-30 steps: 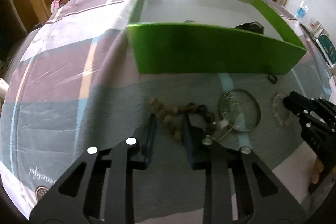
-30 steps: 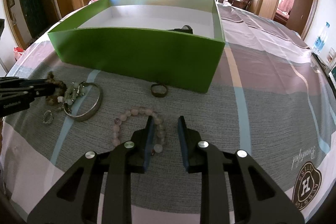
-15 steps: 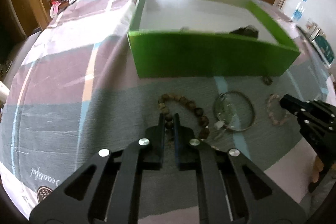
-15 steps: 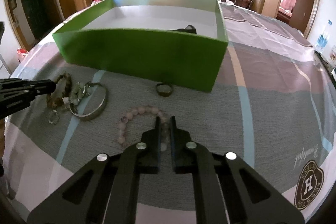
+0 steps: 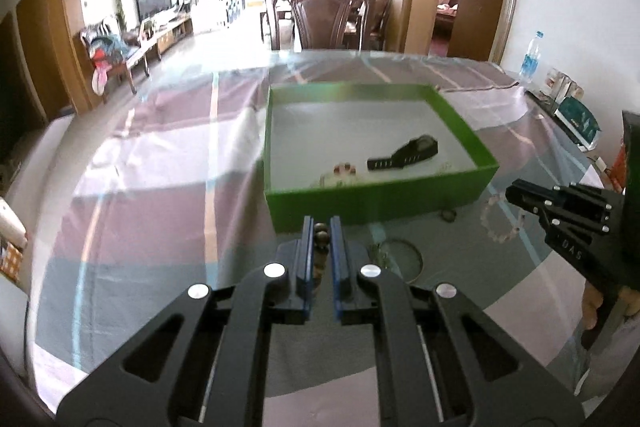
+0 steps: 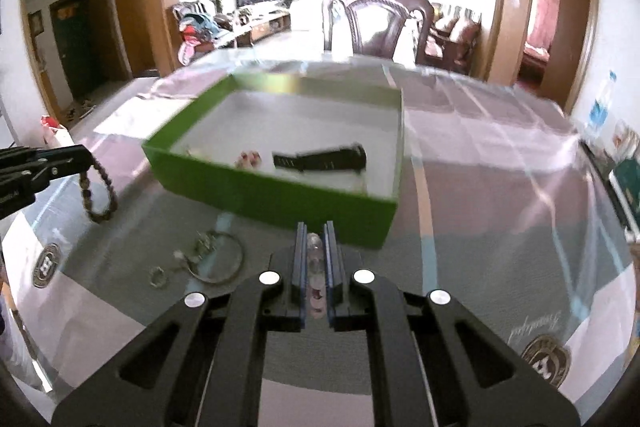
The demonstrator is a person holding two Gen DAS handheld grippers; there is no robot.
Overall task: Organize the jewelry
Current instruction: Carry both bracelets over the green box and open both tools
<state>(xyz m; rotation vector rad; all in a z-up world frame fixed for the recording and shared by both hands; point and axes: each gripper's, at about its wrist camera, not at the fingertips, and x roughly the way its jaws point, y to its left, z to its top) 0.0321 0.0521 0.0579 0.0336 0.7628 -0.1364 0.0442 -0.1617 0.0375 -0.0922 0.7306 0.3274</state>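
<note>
I am pinching the brown bead bracelet point(image 6: 98, 193) in my left gripper point(image 5: 321, 227); it is dangling above the tablecloth point(image 5: 160, 227). My right gripper point(image 6: 315, 233) is clamping the pink bead bracelet point(image 5: 498, 221). The green box point(image 6: 280, 193) is lying just ahead of both, holding a black watch point(image 6: 324, 159).

Green box point(image 5: 376, 203) – white inside, black watch point(image 5: 404, 155) at 3 o'clock in it, brown beads point(image 6: 98, 195), pink beads point(image 5: 498, 221), checked purple-grey cloth point(image 5: 160, 187)
</note>
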